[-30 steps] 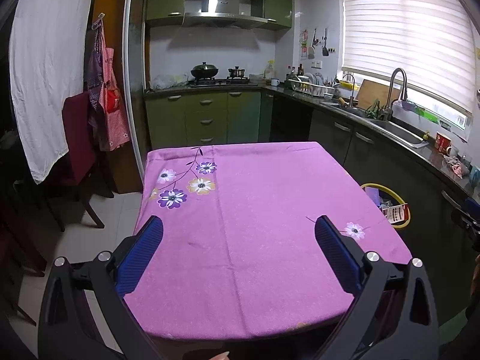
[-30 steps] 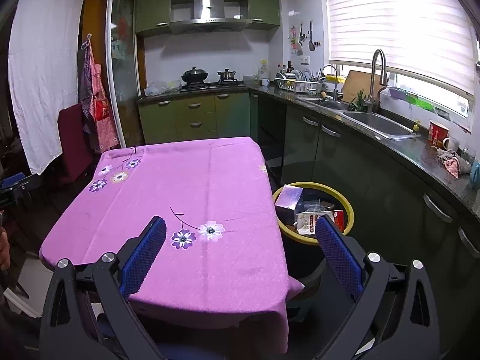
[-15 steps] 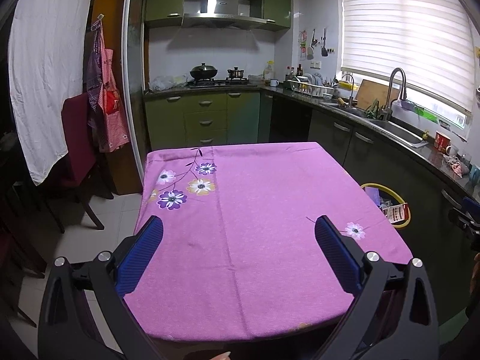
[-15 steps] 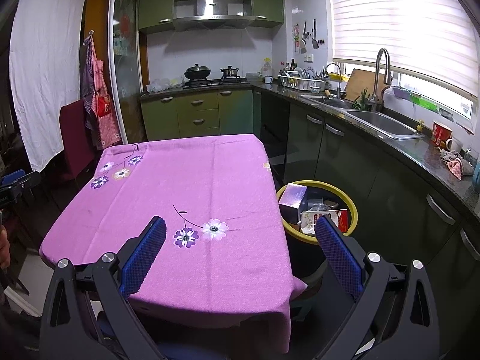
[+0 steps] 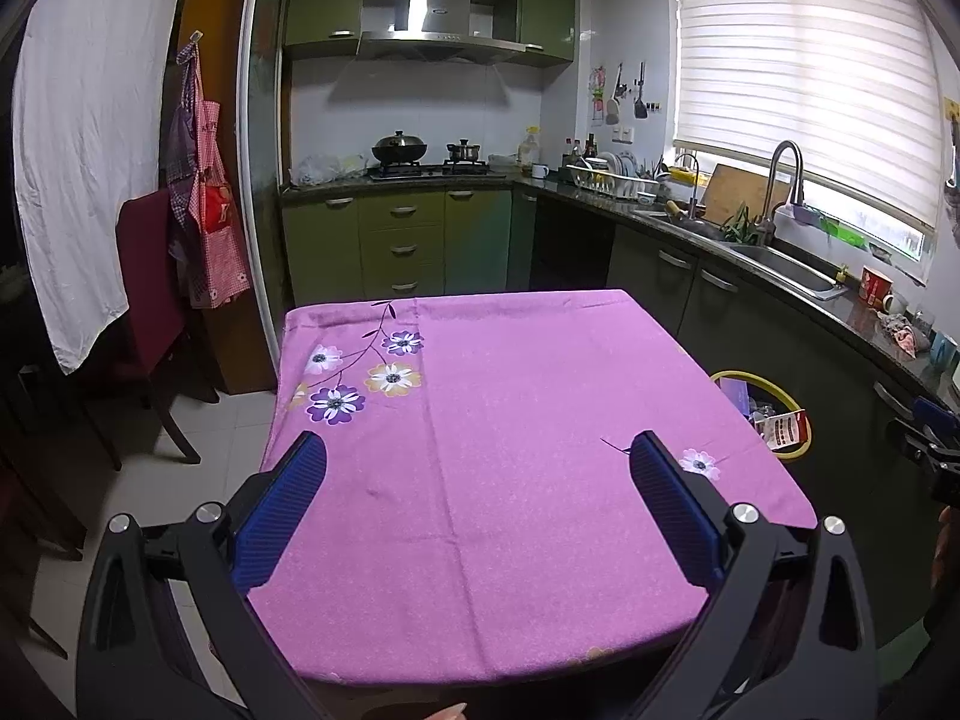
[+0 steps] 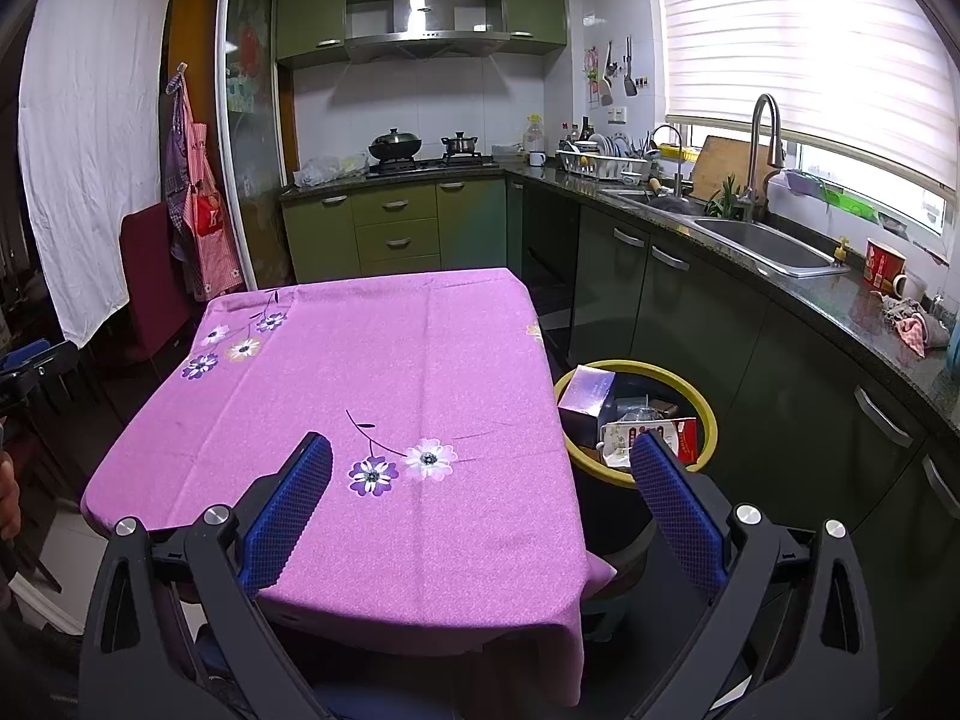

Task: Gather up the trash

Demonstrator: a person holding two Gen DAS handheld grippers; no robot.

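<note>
A yellow-rimmed trash bin [image 6: 711, 414] stands on the floor at the table's right side, holding a purple box [image 6: 587, 391], a red and white carton [image 6: 651, 435] and other scraps. In the left wrist view the same bin [image 5: 801, 420] shows past the table's right edge. The table [image 5: 480, 480] wears a purple flowered cloth with nothing on it. My left gripper [image 5: 477, 474] hangs open over the table's near edge. My right gripper [image 6: 480, 474] is open above the near right corner, its right finger [image 6: 678, 498] in front of the bin.
Dark green cabinets [image 6: 690, 300] and a counter with a sink [image 6: 762, 246] run along the right wall, leaving a narrow aisle beside the bin. A stove with pots [image 5: 420, 159] is at the back. A dark red chair [image 5: 150, 312] stands left of the table.
The right wrist view has shifted slightly, with the table and bin now a little more to the right and closer. The left gripper has barely moved. Both stay open.
</note>
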